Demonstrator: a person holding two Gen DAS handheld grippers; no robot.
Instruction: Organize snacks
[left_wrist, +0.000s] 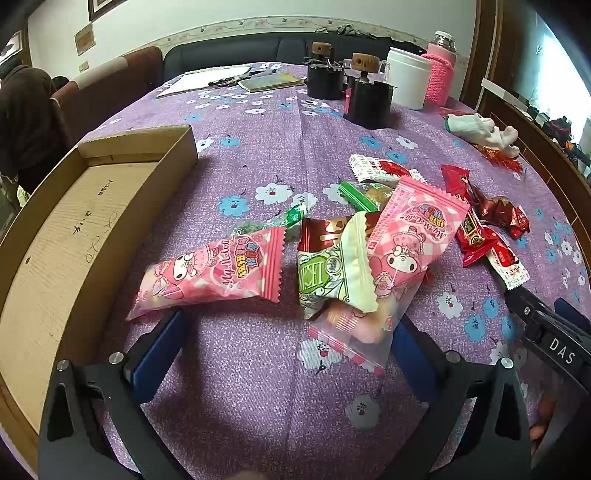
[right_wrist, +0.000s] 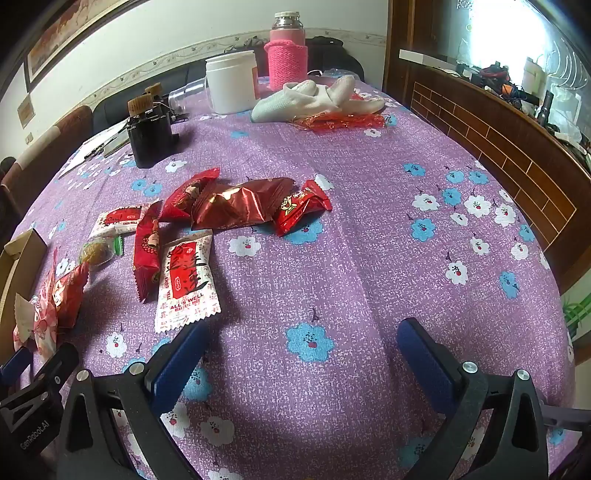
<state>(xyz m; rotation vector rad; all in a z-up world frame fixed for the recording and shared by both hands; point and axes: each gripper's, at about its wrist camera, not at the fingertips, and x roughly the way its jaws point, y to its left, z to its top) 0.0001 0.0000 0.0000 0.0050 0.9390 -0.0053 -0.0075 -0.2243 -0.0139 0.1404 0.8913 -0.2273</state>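
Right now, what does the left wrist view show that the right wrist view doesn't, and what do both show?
Only the left wrist view: the whole inside of the cardboard box, bare, the pink packets face-on, the green-and-white packet, and the open left gripper with nothing between its fingers.

Only the right wrist view: the bare stretch of tablecloth on the right and the open right gripper, also holding nothing.

Both: the white-and-red packet, the red packets, the white jar, the pink flask and the white socks.

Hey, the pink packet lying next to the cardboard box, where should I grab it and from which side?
Grip the pink packet across its puffed middle, coming from above with the left hand-held gripper, pads on its long edges. It lies flat and alone; its crimped ends are thin.
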